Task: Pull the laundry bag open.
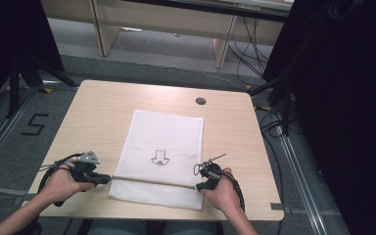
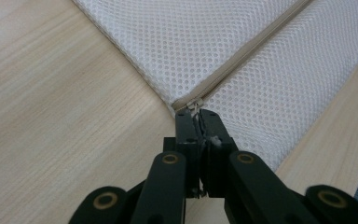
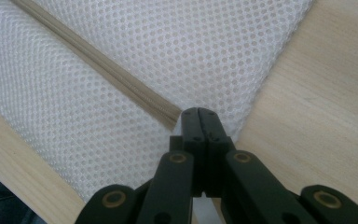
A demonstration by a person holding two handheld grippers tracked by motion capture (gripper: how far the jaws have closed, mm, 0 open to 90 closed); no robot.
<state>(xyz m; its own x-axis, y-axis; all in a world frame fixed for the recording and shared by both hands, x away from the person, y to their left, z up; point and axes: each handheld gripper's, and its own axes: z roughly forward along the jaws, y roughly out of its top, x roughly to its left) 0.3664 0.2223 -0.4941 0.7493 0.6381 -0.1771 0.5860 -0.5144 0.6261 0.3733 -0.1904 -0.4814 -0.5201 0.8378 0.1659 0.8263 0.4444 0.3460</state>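
Bag: white mesh zip bag (image 1: pixel 164 147) flat on the pale wooden tabletop (image 1: pixel 103 107).
Left claw (image 2: pixel 196 112): clamped on the metal zipper pull (image 2: pixel 195 103).
Right claw (image 3: pixel 199 112): pinching the zip's far end (image 3: pixel 170 119).
High view: black emblem (image 1: pixel 160 157).

2 black grippers (image 1: pixel 108 179) (image 1: pixel 196 186) with brass-ringed pivots trail black cables.

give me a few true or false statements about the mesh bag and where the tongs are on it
1. The left tongs are shut on the zipper pull. True.
2. The right tongs are wide open above the table. False: they are shut at the mesh bag's other zipper end.
3. The zipper runs near the bag's edge closest to the person. True.
4. The bag is plain red cloth. False: white mesh with a small dark print.
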